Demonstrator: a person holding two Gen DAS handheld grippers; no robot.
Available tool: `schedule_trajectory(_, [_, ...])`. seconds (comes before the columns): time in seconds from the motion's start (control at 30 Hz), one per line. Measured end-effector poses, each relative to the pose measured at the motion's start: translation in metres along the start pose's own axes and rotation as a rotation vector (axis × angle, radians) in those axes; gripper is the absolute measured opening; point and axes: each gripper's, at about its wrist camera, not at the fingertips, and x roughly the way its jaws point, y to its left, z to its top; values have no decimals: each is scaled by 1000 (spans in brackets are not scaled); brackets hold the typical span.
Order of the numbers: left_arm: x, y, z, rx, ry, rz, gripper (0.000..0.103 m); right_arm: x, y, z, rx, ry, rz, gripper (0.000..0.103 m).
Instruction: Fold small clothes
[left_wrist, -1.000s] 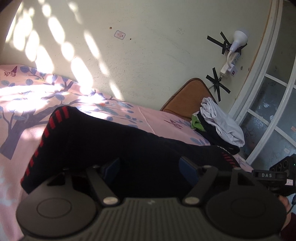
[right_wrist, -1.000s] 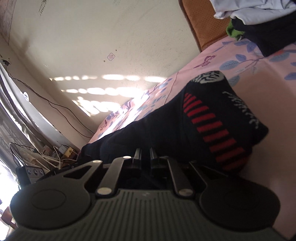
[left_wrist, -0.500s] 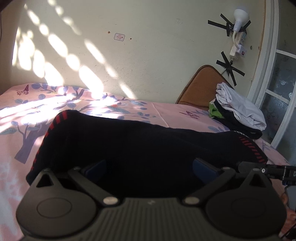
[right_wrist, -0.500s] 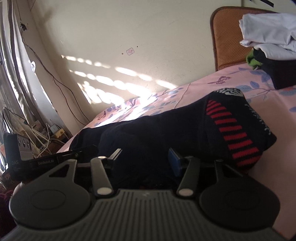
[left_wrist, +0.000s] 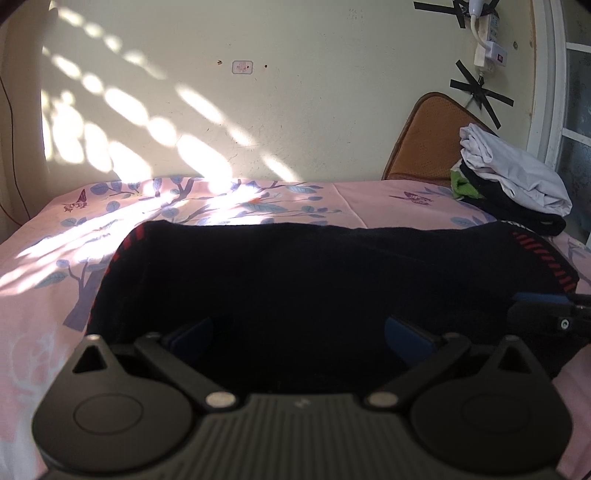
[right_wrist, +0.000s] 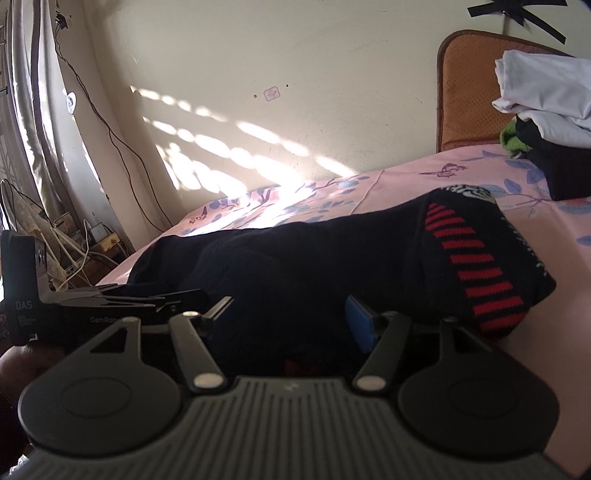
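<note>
A black garment (left_wrist: 314, 273) with red dashed stripes lies folded across the pink floral bed sheet (left_wrist: 48, 280). My left gripper (left_wrist: 299, 332) stands wide open at the garment's near edge, its blue pads apart from the cloth. The right gripper (right_wrist: 288, 310) is at the same near edge by the striped end (right_wrist: 476, 266); its jaws are opening, with black cloth lying between them and neither pad pressing on it. Each gripper shows in the other's view: the right one (left_wrist: 543, 314) at the right edge, the left one (right_wrist: 110, 302) at the left.
A pile of folded clothes (left_wrist: 509, 188), white on top of black and green, sits at the bed's far right against a brown cushion (left_wrist: 424, 147). The wall runs along the bed's far side. Cables and clutter (right_wrist: 74, 240) lie beside the bed by a curtain.
The right gripper went from shut on the black cloth to open, and the left jaws spread wider. Both views rolled to level. The garment now rests flat on the bed.
</note>
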Motion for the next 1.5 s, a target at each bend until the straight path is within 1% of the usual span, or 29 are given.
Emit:
schedule_trajectory(0.1, [1,-4,0,32,11,18,103,-1,-1,0,2,-1,1,69])
schedule_trajectory(0.23, [1,-1,-1,17,8,4,103,-1,0,-1,-3,-1,3,72])
schedule_trajectory(0.43, [1,0,-1,21,9,1,103,-2,0,-1,1,-7,4,72])
schedule_trajectory(0.63, [-1,1,-1,23,4,-11,103,-7,0,-2,0,-37,-21,74])
schedule_trajectory(0.73, [-6,6,-3,-3,-21,-29,103,-10,2,-3,6,-52,-47,75])
schedule_trajectory(0.87, [-11,17,-4,-71,-59,-49,103,-16,1,-6,15,-55,-72,76])
schedule_trajectory(1.0, [-8,22,-3,-100,-45,-65,103,-22,1,-10,19,-50,-87,77])
schedule_trajectory(1.13, [-5,19,-3,-80,-22,-48,103,-21,0,-11,26,-33,-99,77])
schedule_trajectory(1.17, [-4,18,-2,-77,-15,-44,103,-20,-1,-10,29,-28,-97,79])
schedule_trajectory(1.33, [-1,18,-2,-72,-1,-45,103,-20,-6,-10,66,-26,-47,88])
schedule_trajectory(1.43, [0,16,-1,-53,19,-46,103,-23,-11,-11,110,-45,-23,88])
schedule_trajectory(1.5, [1,12,-1,-16,40,-37,103,-23,-10,-11,108,-41,-19,88])
